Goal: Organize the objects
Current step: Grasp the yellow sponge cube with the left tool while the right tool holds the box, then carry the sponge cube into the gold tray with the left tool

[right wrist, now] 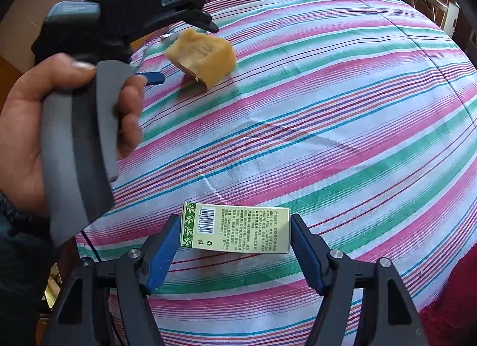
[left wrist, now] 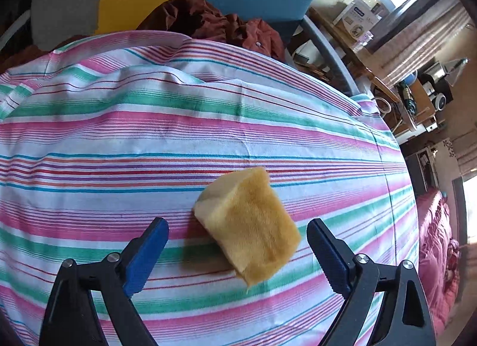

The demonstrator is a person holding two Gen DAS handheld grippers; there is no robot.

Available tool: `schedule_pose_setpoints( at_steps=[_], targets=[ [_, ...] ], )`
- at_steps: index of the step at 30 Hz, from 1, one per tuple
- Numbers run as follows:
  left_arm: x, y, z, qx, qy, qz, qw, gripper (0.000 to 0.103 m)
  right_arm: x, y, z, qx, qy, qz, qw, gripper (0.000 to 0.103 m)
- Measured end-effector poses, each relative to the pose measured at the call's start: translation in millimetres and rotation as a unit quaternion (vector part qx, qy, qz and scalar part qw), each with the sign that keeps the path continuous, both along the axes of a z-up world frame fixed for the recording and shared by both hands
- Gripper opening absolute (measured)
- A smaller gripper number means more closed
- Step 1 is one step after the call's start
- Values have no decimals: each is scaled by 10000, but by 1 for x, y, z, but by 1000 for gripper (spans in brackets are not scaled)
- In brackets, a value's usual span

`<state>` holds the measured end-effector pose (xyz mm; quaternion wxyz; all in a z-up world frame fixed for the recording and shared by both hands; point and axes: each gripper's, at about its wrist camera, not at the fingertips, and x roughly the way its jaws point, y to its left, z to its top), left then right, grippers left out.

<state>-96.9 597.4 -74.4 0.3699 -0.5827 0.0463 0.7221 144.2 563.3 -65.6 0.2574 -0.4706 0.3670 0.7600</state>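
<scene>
**Mia:** Stripes cover the whole cloth (left wrist: 149, 137), pink and green and white. Where is the yellow block?

**Ben:** It is a sponge (left wrist: 249, 226), and it lies on the cloth between the fingers of the left gripper (left wrist: 237, 234). Those blue fingers (left wrist: 146, 253) stand wide apart. Neither one touches the sponge.

**Mia:** Which way does it point?

**Ben:** It is turned at a slant. Its long side runs from far left to near right in the left view. One corner points down toward the right finger.

**Mia:** I see it in the other view too.

**Ben:** Yes, the sponge (right wrist: 202, 56) is far away there, just under the tip of the left gripper (right wrist: 184, 53). A hand (right wrist: 35, 125) holds that gripper's grey handle.

**Mia:** And the green box?

**Ben:** That little carton (right wrist: 235, 228) sits between the fingers of the right gripper (right wrist: 235, 240). Its long side goes straight across from one finger to the other. The barcode end is on the left. Both pads (right wrist: 162, 250) are right at its ends, but I cannot tell if they squeeze it.

**Mia:** What is behind the cloth?

**Ben:** Some brown clothes (left wrist: 214, 22) in a heap.
</scene>
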Motion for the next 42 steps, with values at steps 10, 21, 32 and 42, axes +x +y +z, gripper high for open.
schedule_pose_setpoints(
  at_steps=[10,21,32,42],
  targets=[
    [21,-27,0,166,597,-561,9965,60,4,-1,0,15,49,-50,10000,73],
    [52,-190,25,-96,1700,-479,9842,60,-5,-10,5,381,-11,139,9992,73],
    [120,-264,27,-47,2364,-487,9704,60,-23,-19,-5,813,-378,535,9945,73],
    [136,-287,48,255,2599,-451,9642,60,-28,-21,-9,1063,-481,596,9914,73]
  ],
)
